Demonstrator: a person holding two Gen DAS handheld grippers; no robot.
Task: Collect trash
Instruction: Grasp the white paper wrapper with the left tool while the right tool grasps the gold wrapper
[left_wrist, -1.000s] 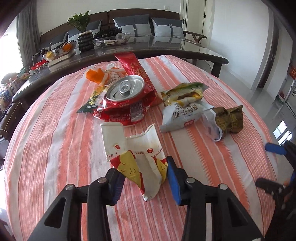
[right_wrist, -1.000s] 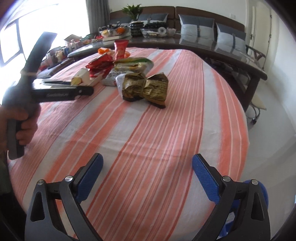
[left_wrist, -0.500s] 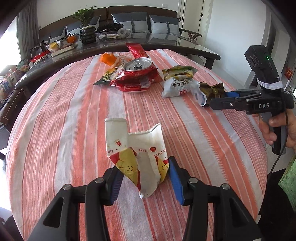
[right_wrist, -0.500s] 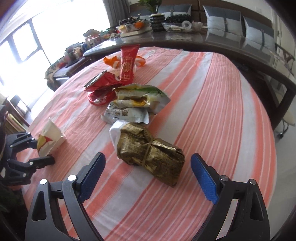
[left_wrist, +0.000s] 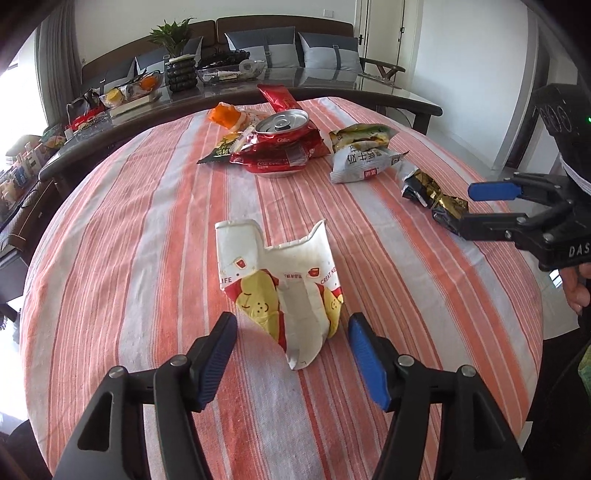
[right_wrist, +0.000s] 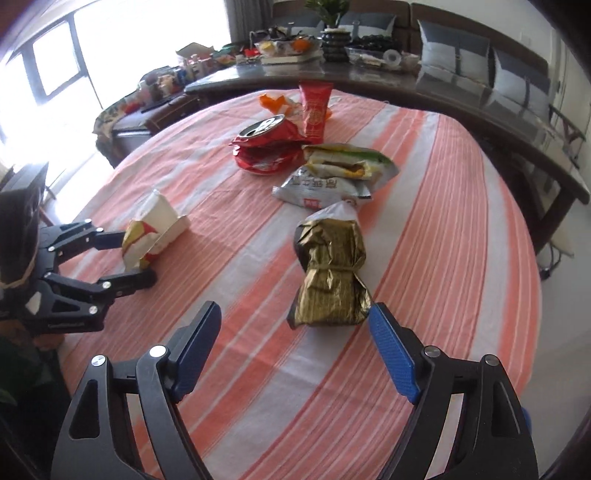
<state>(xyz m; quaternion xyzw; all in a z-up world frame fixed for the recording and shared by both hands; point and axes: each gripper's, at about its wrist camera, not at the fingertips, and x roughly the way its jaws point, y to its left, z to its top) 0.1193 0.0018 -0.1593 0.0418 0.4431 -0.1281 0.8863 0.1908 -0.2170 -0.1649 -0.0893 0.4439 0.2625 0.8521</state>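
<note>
A crumpled white paper cup (left_wrist: 284, 284) with yellow faces lies on the striped tablecloth, between the open fingers of my left gripper (left_wrist: 291, 354), which do not touch it. It also shows in the right wrist view (right_wrist: 153, 229). A gold foil wrapper (right_wrist: 330, 273) lies just ahead of my open right gripper (right_wrist: 295, 343), near its right finger. In the left wrist view the right gripper (left_wrist: 476, 206) sits beside that wrapper (left_wrist: 430, 194). Further back lie a crushed red can (left_wrist: 282, 146), a silver snack bag (left_wrist: 364, 164) and a green-yellow bag (left_wrist: 364, 134).
An orange wrapper (left_wrist: 223, 114) and a red packet (left_wrist: 277, 96) lie at the far side of the round table (left_wrist: 129, 240). A dark glass table (left_wrist: 332, 85) with a plant, bowls and clutter stands behind, with a sofa beyond. The table edge drops off to the right.
My left gripper has opened wider around the paper cup. My right gripper has swung in from the table's right edge up to the gold wrapper.
</note>
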